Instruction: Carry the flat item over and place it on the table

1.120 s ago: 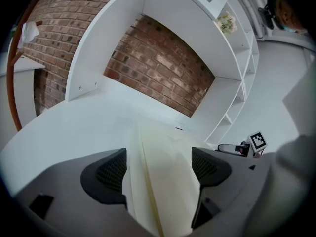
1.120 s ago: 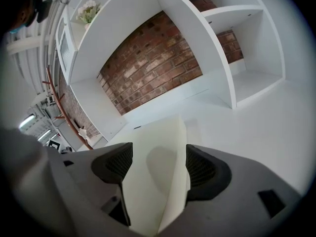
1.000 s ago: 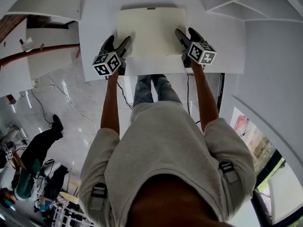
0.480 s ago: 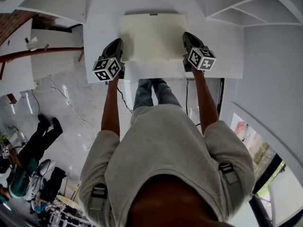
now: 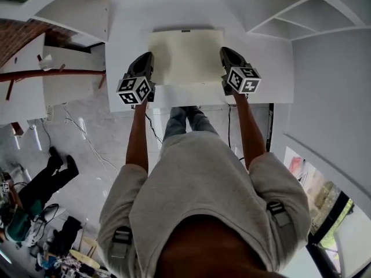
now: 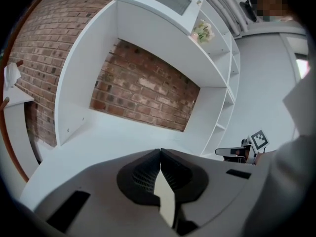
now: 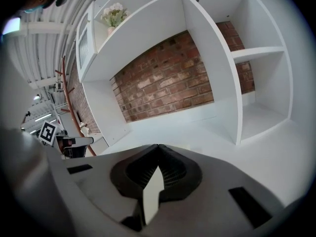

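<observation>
Over the white table [image 5: 264, 68], I hold the cream flat board [image 5: 185, 57] by its 2 side edges. My left gripper [image 5: 148, 59] has just clamped the left edge and my right gripper [image 5: 225, 54] the right edge.

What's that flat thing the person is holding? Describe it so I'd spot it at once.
Find the white desk surface below the brick-backed shelves. Over it is a pale cream rectangular sheet, its side edges pinched by the left gripper and right gripper, whose jaws have just closed. It is the only cream thing amid all the white.
</observation>
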Motion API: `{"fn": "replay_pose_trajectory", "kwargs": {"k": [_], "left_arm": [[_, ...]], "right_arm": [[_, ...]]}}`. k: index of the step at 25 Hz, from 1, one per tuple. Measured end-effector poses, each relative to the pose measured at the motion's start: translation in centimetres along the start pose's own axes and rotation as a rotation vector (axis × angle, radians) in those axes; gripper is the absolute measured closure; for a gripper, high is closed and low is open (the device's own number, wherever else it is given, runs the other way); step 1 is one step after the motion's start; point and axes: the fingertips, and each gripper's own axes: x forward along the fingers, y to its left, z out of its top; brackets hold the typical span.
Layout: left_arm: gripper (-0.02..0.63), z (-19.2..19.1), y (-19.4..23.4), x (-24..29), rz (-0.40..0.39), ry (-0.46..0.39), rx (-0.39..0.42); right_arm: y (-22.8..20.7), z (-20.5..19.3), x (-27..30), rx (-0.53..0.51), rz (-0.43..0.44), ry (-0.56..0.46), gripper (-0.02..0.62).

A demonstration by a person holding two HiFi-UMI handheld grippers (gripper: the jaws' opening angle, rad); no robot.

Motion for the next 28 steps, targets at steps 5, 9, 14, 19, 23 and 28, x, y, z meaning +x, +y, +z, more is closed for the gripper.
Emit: {"fn": "replay_pose_trajectory", "kwargs": {"k": [5, 9, 14, 19, 23, 28], "left_arm": [[0.589, 4.3, -1.3, 0.4, -0.017, -0.063, 0.05], [0.589, 7.2, -2.3, 0.4, -0.029, -0.108, 0.071], [0.589, 9.6, -3.7, -0.3, -0.046, -0.146, 0.1], [0.589, 11.6, -4.4, -0.9, -0.051, -0.183, 0.13], [0.589, 13.1, -4.6, -1.2, -0.047, -0.21, 0.141], [0.589, 15.0, -4.8, -1.1, -0.048, -0.243, 0.158]], "right_arm": [[0.8, 3.6, -0.6, -0.072, 0.018, -0.073, 0.569], [1.4, 6.7, -1.6, -0.119, 0.021, -0.134, 0.569], [2.0, 10.0, -2.8, -0.141, 0.027, -0.199, 0.57], [2.7, 12.8, -3.7, -0.164, 0.039, -0.256, 0.571], [3.2, 14.3, -4.3, -0.184, 0.044, -0.282, 0.571], [3.6, 15.9, -4.6, -0.2, 0.05, -0.312, 0.571]]}}
